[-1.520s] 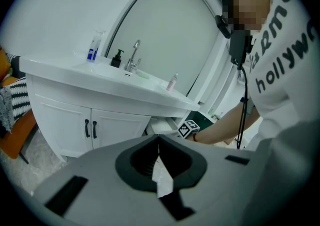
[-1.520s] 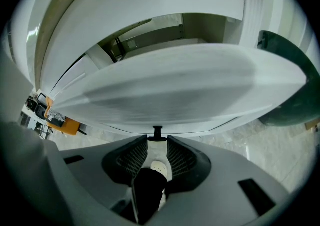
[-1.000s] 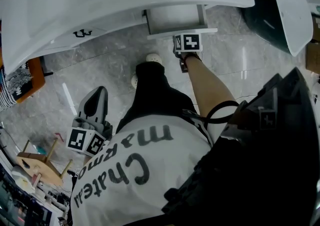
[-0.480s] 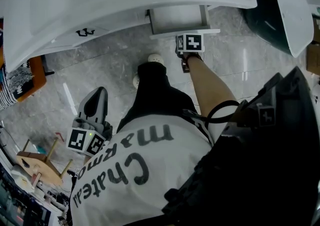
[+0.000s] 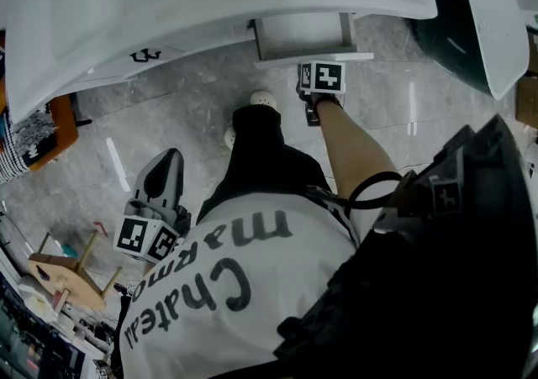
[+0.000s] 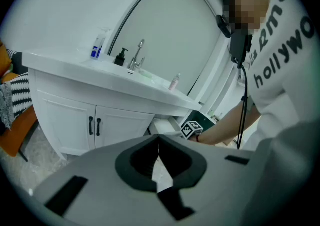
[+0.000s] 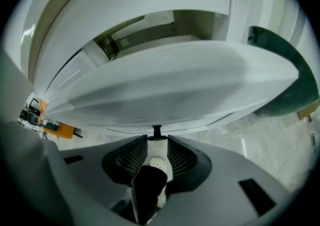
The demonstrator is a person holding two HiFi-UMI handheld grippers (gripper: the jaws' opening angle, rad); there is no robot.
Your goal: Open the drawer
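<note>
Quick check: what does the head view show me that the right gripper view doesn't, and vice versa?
Head view only: the left gripper, held low beside the person's black-trousered leg, and a small wooden stool. Right gripper view only: the small black drawer handle, gripped between the jaws of the right gripper. Both: the open white drawer and the grey marbled floor.

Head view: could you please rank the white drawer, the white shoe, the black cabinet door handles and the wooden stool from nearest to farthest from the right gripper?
From the right gripper:
1. white drawer, right at it, just above.
2. white shoe, just left.
3. black cabinet door handles, farther left.
4. wooden stool, bottom left corner.
</note>
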